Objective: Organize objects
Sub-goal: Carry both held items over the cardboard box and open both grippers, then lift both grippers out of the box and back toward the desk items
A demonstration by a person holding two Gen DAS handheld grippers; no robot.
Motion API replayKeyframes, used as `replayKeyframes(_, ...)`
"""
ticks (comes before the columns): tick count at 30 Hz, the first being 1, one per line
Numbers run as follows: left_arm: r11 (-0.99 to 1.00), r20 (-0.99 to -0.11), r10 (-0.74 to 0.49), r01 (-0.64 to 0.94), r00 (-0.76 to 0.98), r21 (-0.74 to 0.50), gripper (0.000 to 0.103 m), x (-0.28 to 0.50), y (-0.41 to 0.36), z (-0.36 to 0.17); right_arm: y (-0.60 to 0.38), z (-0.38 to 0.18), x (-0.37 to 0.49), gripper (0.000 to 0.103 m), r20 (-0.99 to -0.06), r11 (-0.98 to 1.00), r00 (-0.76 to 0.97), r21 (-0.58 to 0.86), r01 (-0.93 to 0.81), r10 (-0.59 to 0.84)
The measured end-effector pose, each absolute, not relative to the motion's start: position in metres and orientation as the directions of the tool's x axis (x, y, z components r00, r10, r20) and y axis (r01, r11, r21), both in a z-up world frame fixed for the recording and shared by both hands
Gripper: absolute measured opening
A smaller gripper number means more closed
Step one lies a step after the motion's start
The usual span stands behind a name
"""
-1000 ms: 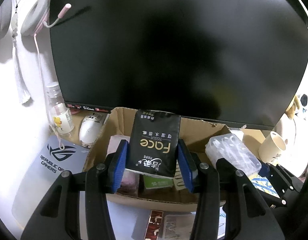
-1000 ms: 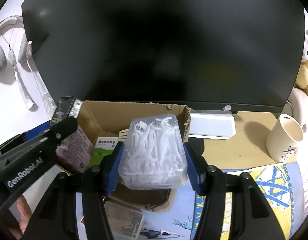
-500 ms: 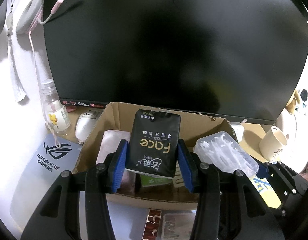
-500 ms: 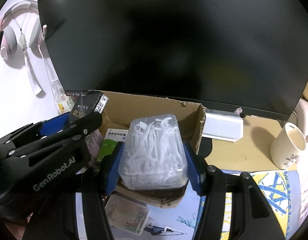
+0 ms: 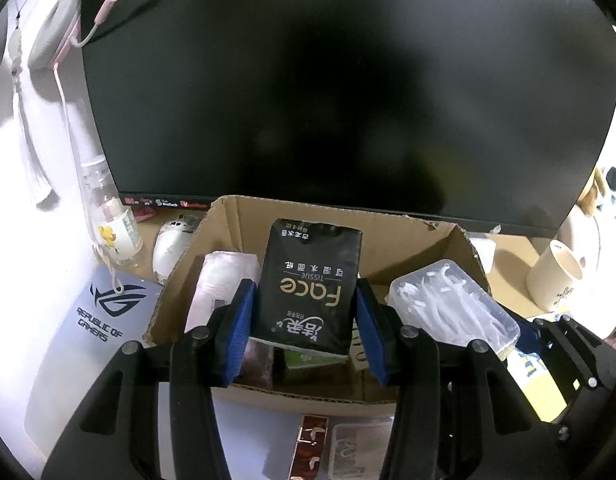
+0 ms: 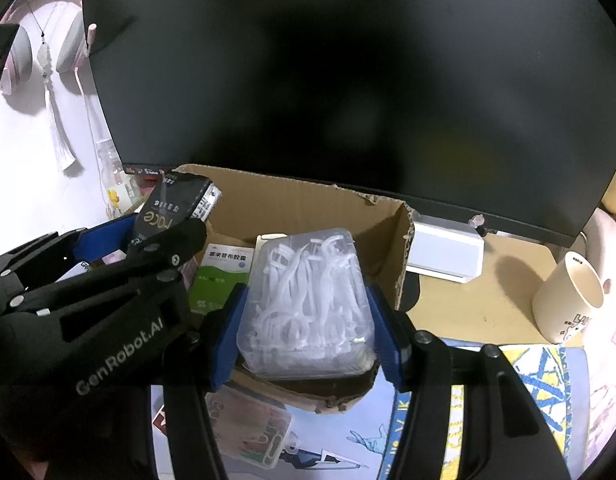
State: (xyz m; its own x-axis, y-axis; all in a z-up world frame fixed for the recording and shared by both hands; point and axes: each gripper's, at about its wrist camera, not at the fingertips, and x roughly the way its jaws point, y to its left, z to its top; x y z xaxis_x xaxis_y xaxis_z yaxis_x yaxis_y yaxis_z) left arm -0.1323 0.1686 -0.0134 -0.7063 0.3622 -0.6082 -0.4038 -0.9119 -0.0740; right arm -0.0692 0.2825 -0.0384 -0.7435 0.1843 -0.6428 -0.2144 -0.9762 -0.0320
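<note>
My left gripper (image 5: 303,324) is shut on a black tissue pack (image 5: 310,284) marked "Face" and holds it over the open cardboard box (image 5: 420,248). My right gripper (image 6: 308,320) is shut on a clear plastic case of white floss picks (image 6: 308,300), held over the right side of the same box (image 6: 308,204). The case also shows in the left wrist view (image 5: 452,308), and the tissue pack in the right wrist view (image 6: 175,204). In the box lie a green packet (image 6: 223,276) and a pink-white pack (image 5: 223,284).
A large black monitor (image 5: 348,80) stands right behind the box. A small bottle (image 5: 111,220) and white mouse (image 5: 169,244) sit to the left, a cream cup (image 6: 568,296) and white block (image 6: 448,252) to the right. A clear box of clips (image 6: 247,428) lies in front.
Both grippers have moved forward and left over the box with their loads still held. The right gripper has come closer beside the left one.
</note>
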Motion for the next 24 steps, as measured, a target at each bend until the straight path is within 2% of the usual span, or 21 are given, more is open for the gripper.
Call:
replayKeyframes(8,-0.911,-0.611,0.334,-0.412,-0.718,-0.014,0.051,-0.128,0.177,-0.016,0.278,-0.039,-0.07,0.062,-0.646,-0.975,-0.737,-0.058,-0.212,0.199)
replayKeyframes(9,-0.91,-0.611,0.333,-0.414,-0.718,-0.01,0.059,-0.128,0.177,-0.016,0.278,-0.039,-0.069,0.062,-0.648,-0.976,-0.735,-0.062,-0.211,0.2)
replayKeyframes(11,-0.912,-0.604,0.328,-0.41,-0.726,-0.003,0.068,-0.127,0.177,-0.015,0.278,-0.039,-0.07,0.063,-0.649,-0.976,-0.735,-0.065,-0.207,0.199)
replayKeyframes(14,-0.915,-0.606,0.32,-0.404,-0.729,0.002,0.069,-0.127,0.175,-0.014,0.278,-0.039,-0.07,0.063,-0.649,-0.976,-0.733,-0.07,-0.206,0.201)
replayKeyframes(16,-0.917,-0.609,0.32,-0.399,-0.725,-0.008,0.076,-0.128,0.173,-0.014,0.278,-0.039,-0.07,0.063,-0.646,-0.976,-0.735,-0.078,-0.205,0.206)
replayKeyframes(18,-0.927,-0.609,0.305,-0.375,-0.733,-0.012,0.087,-0.128,0.168,-0.014,0.277,-0.038,-0.07,0.064,-0.644,-0.976,-0.736,-0.085,-0.2,0.207)
replayKeyframes(19,-0.931,-0.607,0.297,-0.365,-0.737,-0.013,0.089,-0.128,0.164,-0.013,0.276,-0.037,-0.07,0.064,-0.644,-0.977,-0.737,-0.086,-0.197,0.206)
replayKeyframes(24,-0.94,-0.588,0.288,-0.34,-0.756,-0.023,0.089,-0.127,0.152,-0.004,0.271,-0.034,-0.067,0.079,-0.635,-0.978,-0.745,-0.096,-0.185,0.203)
